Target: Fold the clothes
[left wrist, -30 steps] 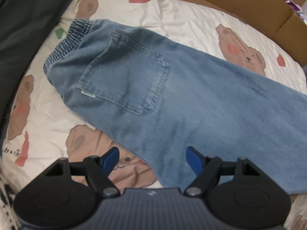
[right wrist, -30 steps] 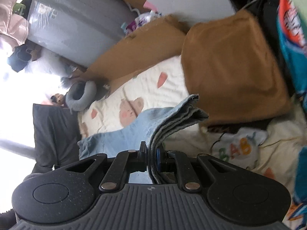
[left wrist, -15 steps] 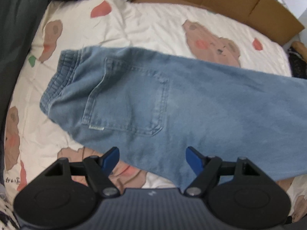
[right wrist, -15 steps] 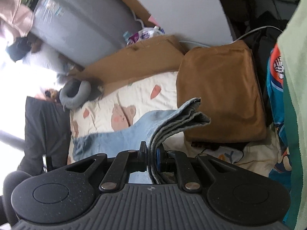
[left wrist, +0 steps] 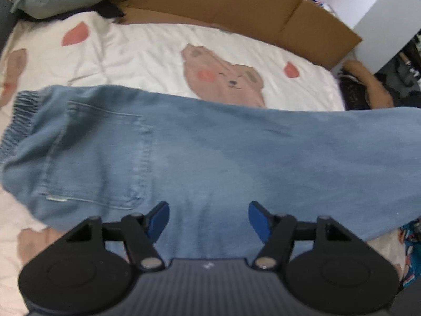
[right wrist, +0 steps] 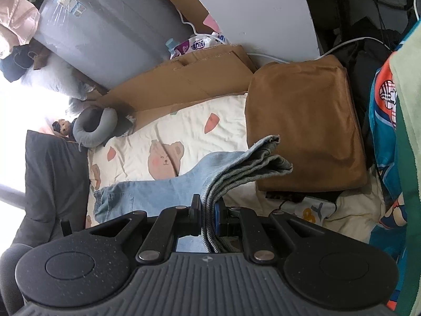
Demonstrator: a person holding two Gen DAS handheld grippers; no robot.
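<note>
Denim jeans (left wrist: 210,155) (soft, layered hems) | right claw (right wrist: 208,214) pinching | left claw (left wrist: 209,217) spread

right gripper (right wrist: 208,214) clamps the jeans (right wrist: 168,187) hem above the bear sheet (right wrist: 184,131).

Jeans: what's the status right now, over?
Right hand-held gripper shut on jeans hems. Left hand-held gripper open above them. Waistband on bedsheet. Nothing blocking.
</note>
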